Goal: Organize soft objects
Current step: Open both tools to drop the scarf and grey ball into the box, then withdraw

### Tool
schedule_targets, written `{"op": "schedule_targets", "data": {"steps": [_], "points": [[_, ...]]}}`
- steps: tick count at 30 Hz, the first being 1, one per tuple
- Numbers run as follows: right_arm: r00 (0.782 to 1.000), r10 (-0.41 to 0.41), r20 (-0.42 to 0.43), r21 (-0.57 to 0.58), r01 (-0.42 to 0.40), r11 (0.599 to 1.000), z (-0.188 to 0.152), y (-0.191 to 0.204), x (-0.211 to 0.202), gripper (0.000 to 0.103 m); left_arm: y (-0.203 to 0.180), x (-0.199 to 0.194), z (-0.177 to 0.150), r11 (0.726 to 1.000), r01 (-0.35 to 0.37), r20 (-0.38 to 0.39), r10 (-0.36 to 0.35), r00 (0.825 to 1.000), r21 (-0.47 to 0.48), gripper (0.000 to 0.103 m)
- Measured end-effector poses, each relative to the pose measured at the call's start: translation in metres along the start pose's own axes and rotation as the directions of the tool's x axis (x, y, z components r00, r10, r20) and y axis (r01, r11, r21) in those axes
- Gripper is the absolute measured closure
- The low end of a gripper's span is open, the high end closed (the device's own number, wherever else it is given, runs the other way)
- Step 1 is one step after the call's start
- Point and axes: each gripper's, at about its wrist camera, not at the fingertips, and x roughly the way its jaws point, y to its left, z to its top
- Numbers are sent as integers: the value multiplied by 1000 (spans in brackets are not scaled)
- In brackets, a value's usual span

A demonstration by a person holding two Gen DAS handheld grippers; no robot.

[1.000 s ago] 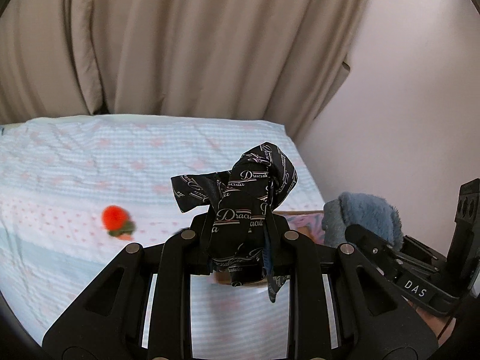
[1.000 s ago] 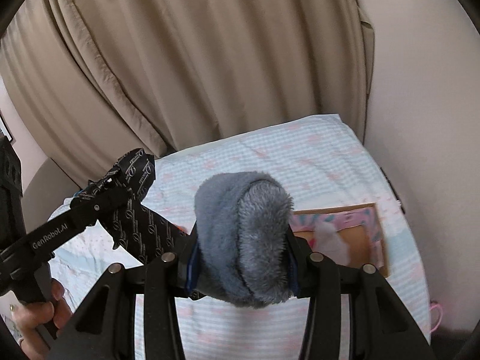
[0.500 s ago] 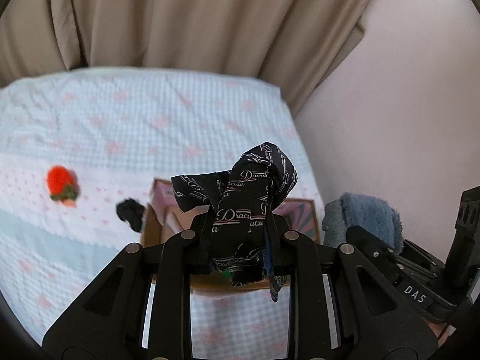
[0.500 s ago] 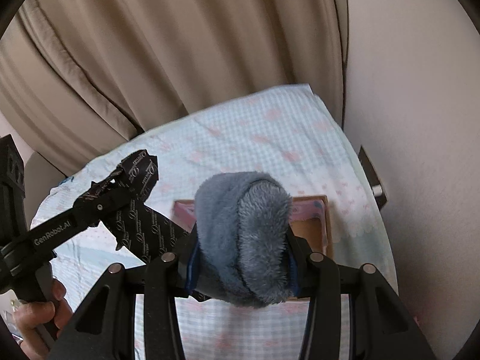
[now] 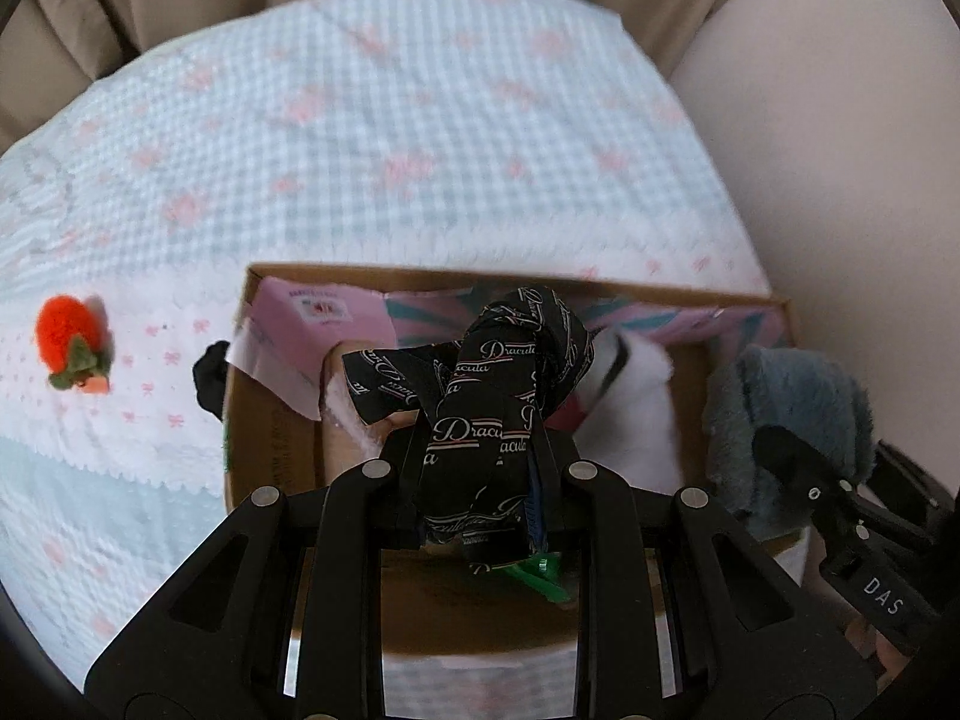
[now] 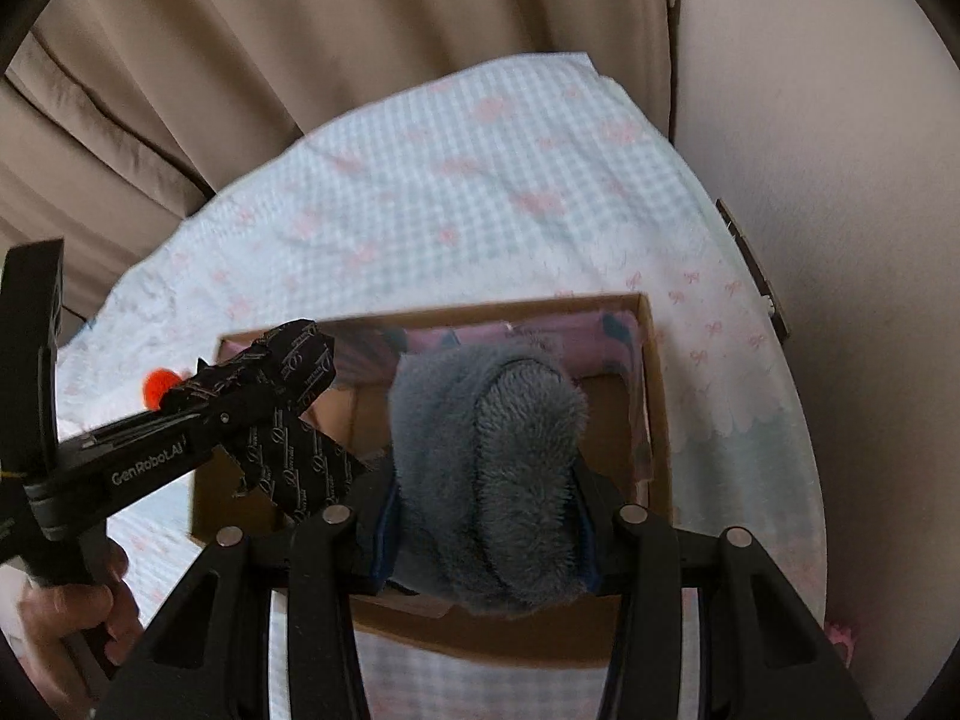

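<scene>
My left gripper is shut on a black printed fabric strip and holds it above an open cardboard box on the bed. My right gripper is shut on a grey-blue fluffy cloth above the same box. The fluffy cloth and right gripper also show at the right of the left wrist view. The black strip and left gripper show at the left of the right wrist view. White and pink soft items lie inside the box.
A red-orange pompom with green leaves and a small black item lie on the checked bedspread left of the box. Beige curtains hang behind; a wall bounds the right.
Both grippers have tilted down and moved forward over the box with their loads. The box is now directly beneath both, filling the lower middle of both views.
</scene>
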Motion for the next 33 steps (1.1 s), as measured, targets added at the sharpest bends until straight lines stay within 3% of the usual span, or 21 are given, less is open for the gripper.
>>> {"op": "schedule_targets", "data": {"steps": [4, 6, 7, 8, 9, 10, 22, 33], "points": [[999, -44, -23, -27, 44, 999, -6, 0, 12, 57, 0, 8, -1, 999, -22, -7, 23, 1000, 47, 83], [998, -57, -29, -36, 56, 998, -7, 0, 15, 49, -3, 7, 1, 996, -44, -7, 45, 999, 75, 72], [997, -69, -25, -45, 68, 997, -8, 1, 15, 39, -5, 5, 3, 994, -62, -2, 62, 998, 91, 50], [997, -74, -15, -53, 73, 996, -9, 1, 16, 21, -7, 3, 4, 992, -77, 2, 77, 997, 98, 17], [998, -65, -4, -66, 64, 996, -11, 2, 14, 12, -7, -2, 5, 989, -111, 30, 108, 994, 101, 4], [999, -54, -1, -75, 54, 996, -12, 3, 13, 0, -7, -9, 6, 987, -127, 65, 121, 990, 99, 0], [998, -30, 60, -119, 37, 992, -22, 13, -20, 0, -2, -44, -1, 992, -100, 84, 93, 992, 78, 0], [990, -23, 140, -146, 43, 988, -20, 45, -93, 0, 10, -139, -30, 997, -70, 198, 61, 978, 41, 0]]}}
